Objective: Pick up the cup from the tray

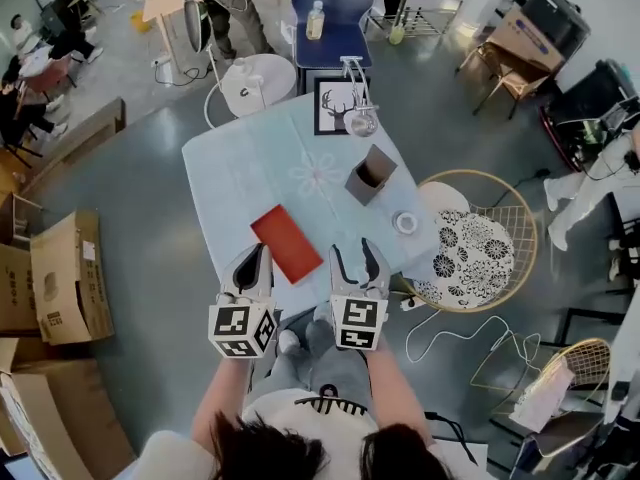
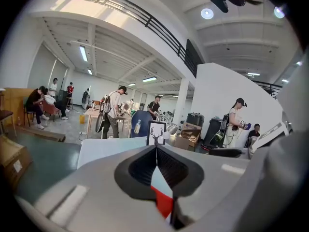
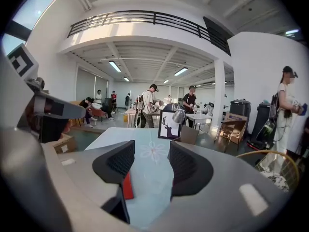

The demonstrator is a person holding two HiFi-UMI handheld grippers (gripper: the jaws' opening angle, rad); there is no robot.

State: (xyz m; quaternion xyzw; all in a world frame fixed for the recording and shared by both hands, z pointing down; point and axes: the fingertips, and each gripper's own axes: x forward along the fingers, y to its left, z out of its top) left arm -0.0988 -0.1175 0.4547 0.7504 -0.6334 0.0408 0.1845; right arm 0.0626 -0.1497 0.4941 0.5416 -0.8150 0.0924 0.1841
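A: How do the grippers stand?
B: Left gripper (image 1: 260, 256): jaws pressed together, empty. Right gripper (image 1: 355, 255): jaws apart, nothing between.
A: And the cup?
B: The small white cup (image 1: 405, 222) stands on the table (image 1: 235, 168), right of the red tray (image 1: 287, 241), apart from it.

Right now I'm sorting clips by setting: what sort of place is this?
Probably a large open workshop or studio, not a home: a railed mezzanine overhead, cardboard boxes on the bare floor, and people at scattered worktables.
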